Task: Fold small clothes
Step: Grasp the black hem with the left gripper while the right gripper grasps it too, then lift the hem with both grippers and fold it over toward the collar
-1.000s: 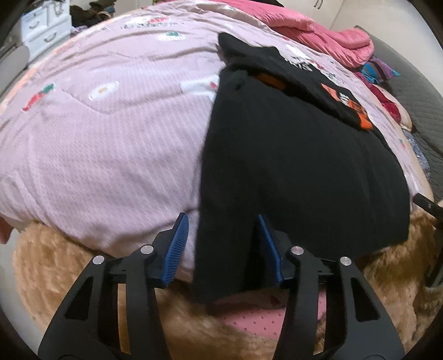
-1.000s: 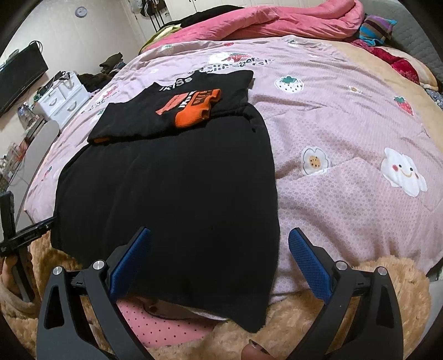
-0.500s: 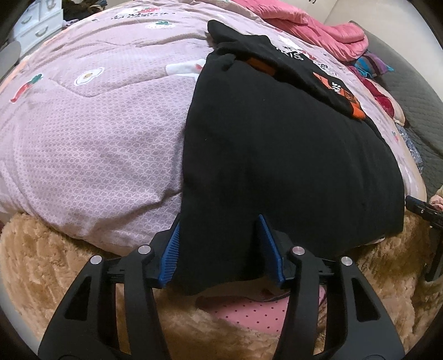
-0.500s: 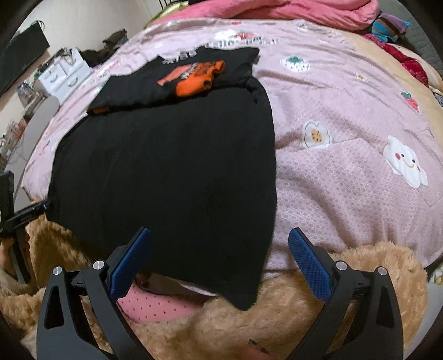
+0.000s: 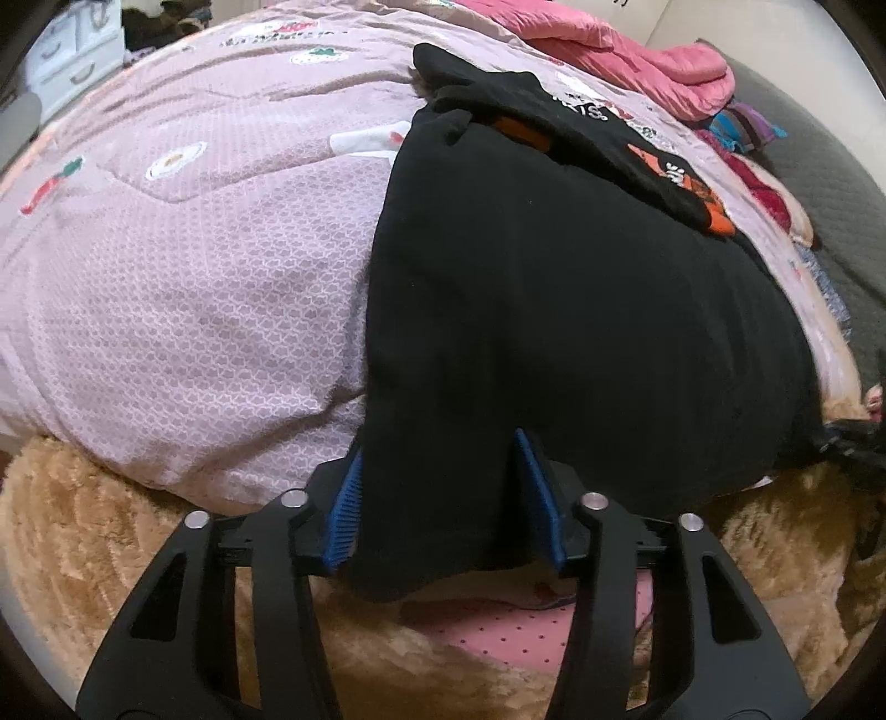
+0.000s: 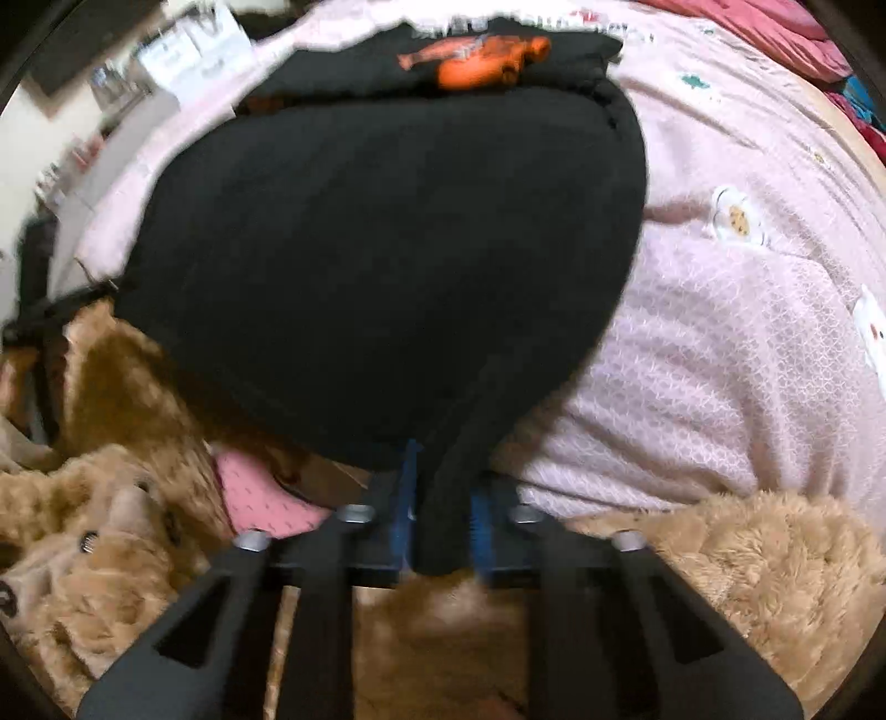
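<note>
A black garment (image 5: 554, 310) lies spread on the pink quilt (image 5: 194, 277), its near hem hanging over the bed edge. My left gripper (image 5: 437, 471) is open, its blue pads on either side of the hem's left corner, cloth between them. In the right wrist view the same garment (image 6: 387, 232) fills the middle. My right gripper (image 6: 440, 498) is shut on the hem's right corner, with a bunched strip of black cloth pinched between its pads. That view is motion-blurred.
A folded black shirt with an orange print (image 5: 653, 160) (image 6: 476, 55) lies at the garment's far end. A tan plush blanket (image 5: 138, 554) and a pink dotted cloth (image 5: 515, 631) lie below the bed edge. Pink bedding (image 5: 637, 50) is piled at the back.
My right gripper has moved in and closed from wide open onto the hem's right corner. My left gripper has slid further forward around the left corner and stays open.
</note>
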A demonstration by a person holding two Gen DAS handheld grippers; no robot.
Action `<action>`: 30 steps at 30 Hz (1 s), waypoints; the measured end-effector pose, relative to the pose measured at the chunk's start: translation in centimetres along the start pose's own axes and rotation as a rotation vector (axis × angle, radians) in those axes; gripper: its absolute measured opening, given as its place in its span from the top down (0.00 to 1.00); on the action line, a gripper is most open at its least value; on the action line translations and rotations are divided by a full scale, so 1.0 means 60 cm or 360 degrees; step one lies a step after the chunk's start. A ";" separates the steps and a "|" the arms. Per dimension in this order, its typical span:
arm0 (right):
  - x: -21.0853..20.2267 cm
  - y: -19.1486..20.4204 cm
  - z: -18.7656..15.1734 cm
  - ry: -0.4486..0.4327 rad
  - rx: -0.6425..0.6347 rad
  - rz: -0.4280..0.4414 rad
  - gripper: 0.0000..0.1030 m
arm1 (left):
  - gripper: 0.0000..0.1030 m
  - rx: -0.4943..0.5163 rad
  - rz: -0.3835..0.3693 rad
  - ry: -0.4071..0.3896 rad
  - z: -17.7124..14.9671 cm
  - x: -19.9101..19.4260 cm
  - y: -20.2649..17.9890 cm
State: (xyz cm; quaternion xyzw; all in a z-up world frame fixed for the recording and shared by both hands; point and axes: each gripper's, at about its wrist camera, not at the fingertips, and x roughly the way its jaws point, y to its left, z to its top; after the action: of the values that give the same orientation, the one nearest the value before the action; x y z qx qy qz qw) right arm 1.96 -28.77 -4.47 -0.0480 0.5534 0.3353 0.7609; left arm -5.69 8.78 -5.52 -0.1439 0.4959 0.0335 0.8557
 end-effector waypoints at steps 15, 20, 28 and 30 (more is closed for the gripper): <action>-0.163 -0.007 0.064 -0.0745 0.0059 0.0170 0.92 | 0.97 0.0033 -0.0144 -0.0241 0.051 -0.113 -0.004; -0.191 -0.020 0.075 -0.0882 0.0083 0.0192 0.92 | 0.98 0.0024 -0.0151 -0.0340 0.094 -0.147 -0.002; -0.202 -0.018 0.103 -0.0927 0.0095 0.0131 0.92 | 0.98 0.0021 -0.0208 -0.0464 0.138 -0.162 -0.013; -0.205 -0.017 0.103 -0.0938 0.0097 0.0115 0.92 | 0.98 0.0028 -0.0214 -0.0488 0.147 -0.165 -0.012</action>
State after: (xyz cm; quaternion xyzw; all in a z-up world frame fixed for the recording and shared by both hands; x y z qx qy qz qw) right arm 5.53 -32.43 8.37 0.0939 0.3197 0.3449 0.8775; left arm -3.19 11.37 7.27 -0.1623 0.3489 -0.0065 0.9230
